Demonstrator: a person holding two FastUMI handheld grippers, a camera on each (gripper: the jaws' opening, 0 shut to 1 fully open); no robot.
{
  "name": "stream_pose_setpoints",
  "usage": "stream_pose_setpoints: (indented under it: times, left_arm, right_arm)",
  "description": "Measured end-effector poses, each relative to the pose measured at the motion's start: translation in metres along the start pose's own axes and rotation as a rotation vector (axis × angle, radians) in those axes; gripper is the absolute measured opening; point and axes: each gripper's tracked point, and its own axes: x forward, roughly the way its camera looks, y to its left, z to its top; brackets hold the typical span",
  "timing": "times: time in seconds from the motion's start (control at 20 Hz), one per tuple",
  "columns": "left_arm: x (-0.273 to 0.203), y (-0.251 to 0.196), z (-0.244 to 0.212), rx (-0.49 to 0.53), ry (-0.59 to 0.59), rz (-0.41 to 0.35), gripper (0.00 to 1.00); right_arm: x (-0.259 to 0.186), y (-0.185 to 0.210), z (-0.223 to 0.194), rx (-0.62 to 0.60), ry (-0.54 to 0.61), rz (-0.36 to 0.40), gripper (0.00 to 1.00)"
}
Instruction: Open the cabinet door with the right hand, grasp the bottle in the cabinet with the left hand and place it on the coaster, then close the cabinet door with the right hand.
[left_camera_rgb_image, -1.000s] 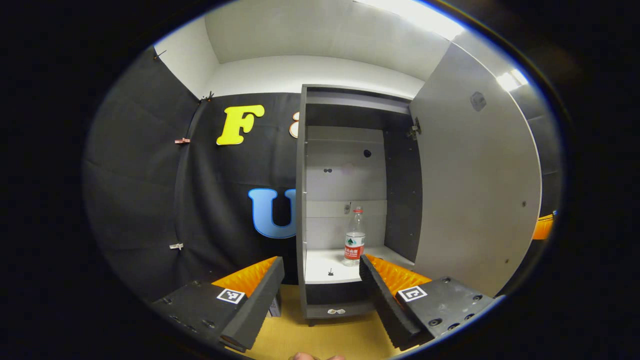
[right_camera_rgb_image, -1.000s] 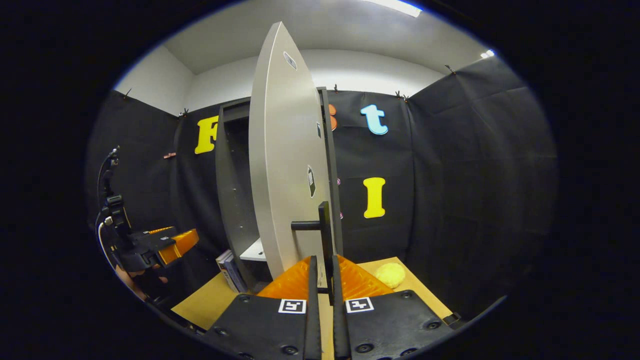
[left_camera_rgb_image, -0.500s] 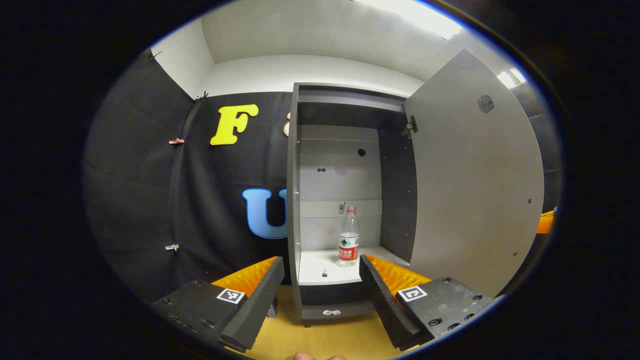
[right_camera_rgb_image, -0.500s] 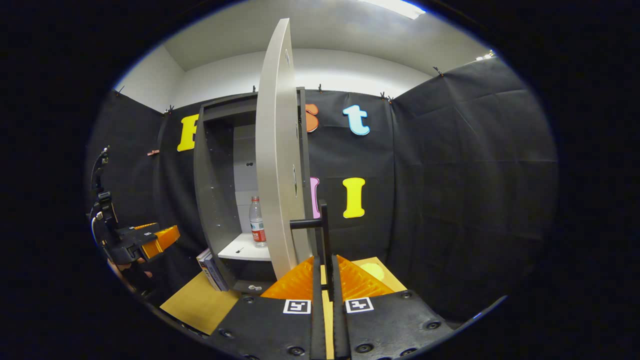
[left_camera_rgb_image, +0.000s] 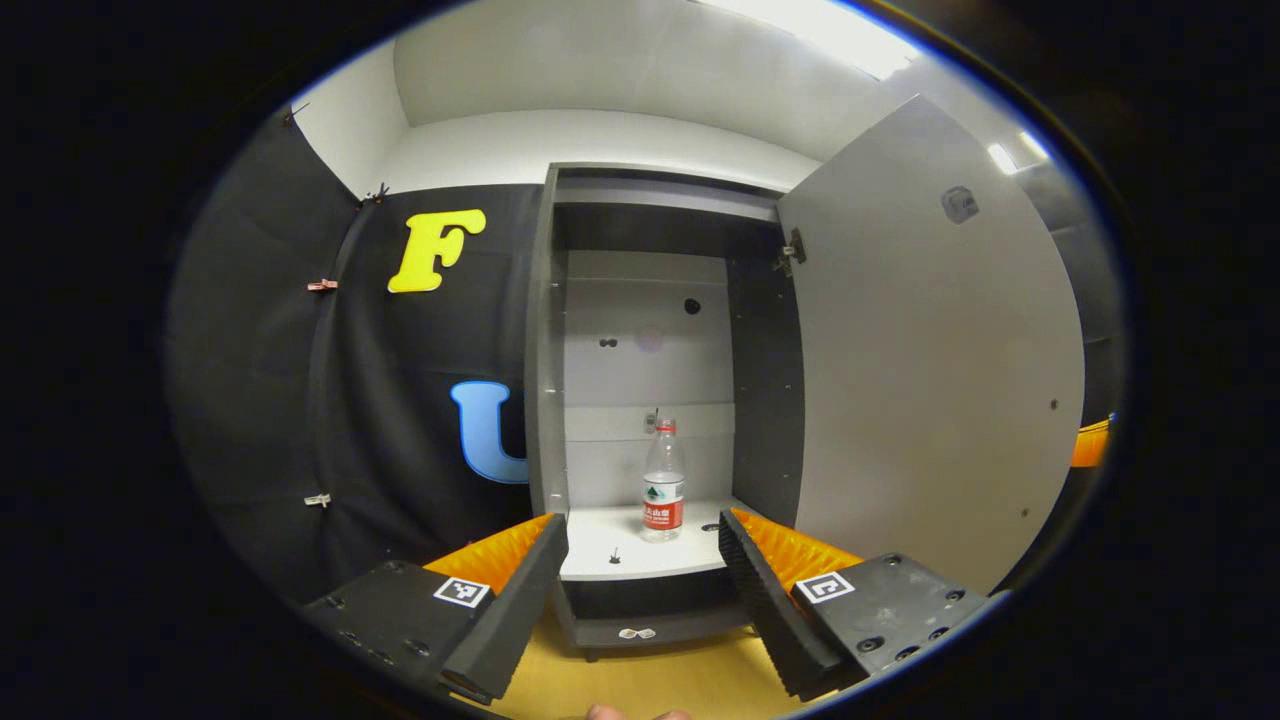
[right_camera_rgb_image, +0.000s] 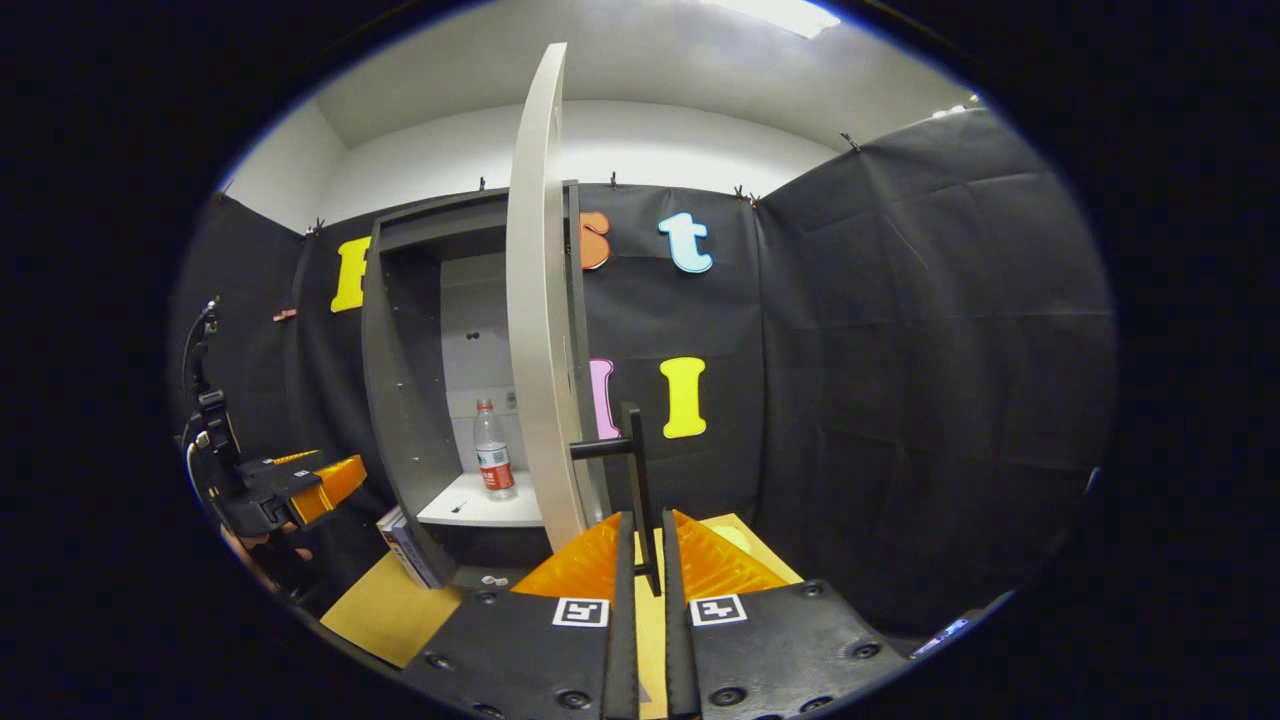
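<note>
The grey cabinet (left_camera_rgb_image: 545, 400) stands open, with its door (left_camera_rgb_image: 930, 350) swung out to the right. A clear bottle (left_camera_rgb_image: 663, 480) with a red label and red cap stands upright on the white shelf (left_camera_rgb_image: 600, 550) inside. My left gripper (left_camera_rgb_image: 642, 522) is open and short of the shelf, with the bottle framed between its fingers and nothing held. In the right gripper view the door (right_camera_rgb_image: 540, 300) is seen edge-on. My right gripper (right_camera_rgb_image: 640, 525) is shut on the door's black handle (right_camera_rgb_image: 634, 460). The bottle (right_camera_rgb_image: 490, 463) shows past the door, and the left gripper (right_camera_rgb_image: 300, 485) hovers at the far left.
The cabinet sits on a yellow wooden tabletop (right_camera_rgb_image: 390, 610). A couple of books (right_camera_rgb_image: 405, 530) lean against the cabinet's left side. Black cloth walls close in on the left, back and right.
The door has swung further open with my right gripper on its handle, uncovering the bottle in the right gripper view. In the left gripper view the cabinet has slid leftward.
</note>
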Motion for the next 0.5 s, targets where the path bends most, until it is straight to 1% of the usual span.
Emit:
stream_pose_setpoints:
  times: [0.1,0.15,0.2,0.25,0.35,0.45,0.5]
  left_arm:
    - [0.01,-0.009,-0.001,0.003,0.0,-0.017,0.95]
    - [0.017,-0.014,-0.001,0.007,0.001,-0.026,0.95]
    - [0.023,-0.019,-0.003,0.013,0.001,-0.035,0.95]
    - [0.031,-0.023,-0.004,0.016,-0.001,-0.04,0.95]
    - [0.05,-0.031,-0.008,0.016,0.0,-0.054,0.95]
    - [0.071,-0.035,-0.012,0.022,0.003,-0.051,0.95]
    - [0.083,-0.036,-0.015,0.028,0.005,-0.046,0.95]
  right_arm:
    - [-0.005,-0.004,0.002,0.003,-0.014,0.004,0.28]
    - [-0.003,-0.013,0.004,0.006,-0.022,-0.007,0.38]
    - [-0.005,-0.02,0.006,0.016,-0.033,-0.018,0.42]
    - [-0.006,-0.026,0.009,0.021,-0.043,-0.029,0.55]
    - [-0.006,-0.047,0.009,0.0,-0.068,-0.089,0.79]
    - [-0.006,-0.071,0.018,-0.04,-0.132,-0.156,0.98]
    - [-0.008,-0.081,0.02,-0.067,-0.155,-0.195,0.98]
